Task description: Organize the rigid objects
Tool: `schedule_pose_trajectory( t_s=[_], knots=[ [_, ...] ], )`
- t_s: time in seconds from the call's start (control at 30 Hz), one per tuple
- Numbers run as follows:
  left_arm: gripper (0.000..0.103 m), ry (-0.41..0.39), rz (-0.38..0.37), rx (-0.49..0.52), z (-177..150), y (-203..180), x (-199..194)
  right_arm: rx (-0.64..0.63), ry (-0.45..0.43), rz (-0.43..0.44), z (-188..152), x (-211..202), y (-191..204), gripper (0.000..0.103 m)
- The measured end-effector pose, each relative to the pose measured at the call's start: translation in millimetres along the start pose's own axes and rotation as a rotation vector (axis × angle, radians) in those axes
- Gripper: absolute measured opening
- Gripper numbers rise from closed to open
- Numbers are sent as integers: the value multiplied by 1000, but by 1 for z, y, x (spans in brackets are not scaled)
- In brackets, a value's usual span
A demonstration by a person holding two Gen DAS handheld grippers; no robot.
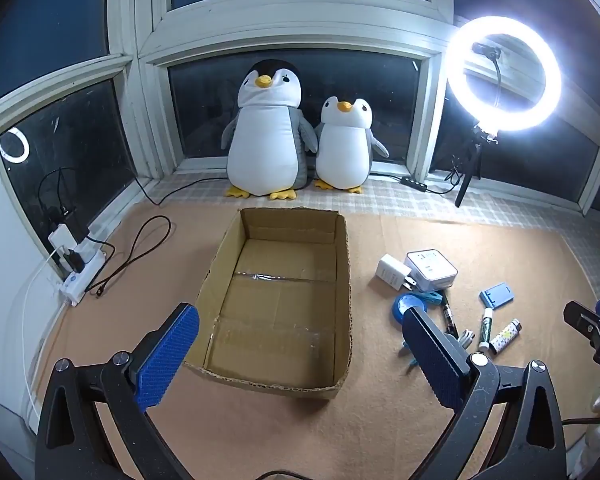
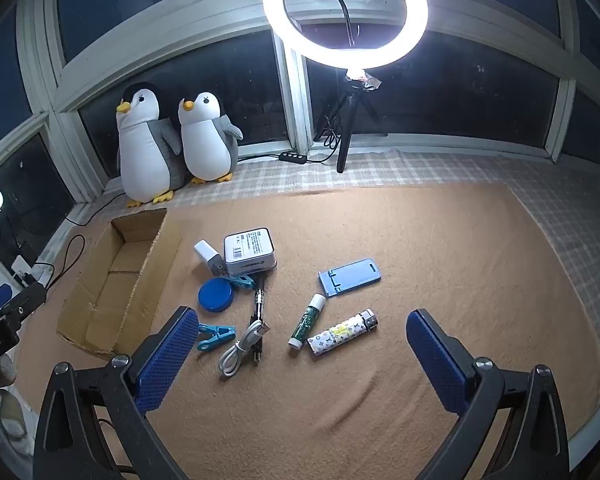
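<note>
A tan mat (image 2: 380, 400) covers the surface below a dark bay window. Nearest, the right hand-held gripper (image 2: 302, 354) is spread wide with nothing between its blue pads, hovering over the clutter; the left hand-held gripper (image 1: 300, 354) is equally wide and bare above the open cardboard box (image 1: 342, 280). Just beyond lie a monogram-printed lighter (image 2: 342, 333), a glue stick (image 2: 307, 320), a coiled white cable (image 2: 240, 350) and a blue clip (image 2: 216, 335). Farther are a blue lid (image 2: 215, 295), a blue phone stand (image 2: 349, 277) and a white adapter box (image 2: 249, 255), its printed label too small to read. Two plush penguins (image 1: 296, 136) and a lit ring light (image 2: 345, 12) stand at the back
</note>
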State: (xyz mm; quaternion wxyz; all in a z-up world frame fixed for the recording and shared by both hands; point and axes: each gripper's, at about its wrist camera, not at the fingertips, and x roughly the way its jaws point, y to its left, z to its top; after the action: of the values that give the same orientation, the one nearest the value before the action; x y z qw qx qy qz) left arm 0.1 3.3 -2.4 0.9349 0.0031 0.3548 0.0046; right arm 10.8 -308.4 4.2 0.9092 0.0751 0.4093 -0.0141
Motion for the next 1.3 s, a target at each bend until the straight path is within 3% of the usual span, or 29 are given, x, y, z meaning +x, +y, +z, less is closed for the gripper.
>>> schedule_pose_trajectory(
  t_s=[1.3],
  knots=[
    [103, 5, -13, 18, -2, -8, 0, -39, -21, -29, -2, -6, 8, 103]
  ],
)
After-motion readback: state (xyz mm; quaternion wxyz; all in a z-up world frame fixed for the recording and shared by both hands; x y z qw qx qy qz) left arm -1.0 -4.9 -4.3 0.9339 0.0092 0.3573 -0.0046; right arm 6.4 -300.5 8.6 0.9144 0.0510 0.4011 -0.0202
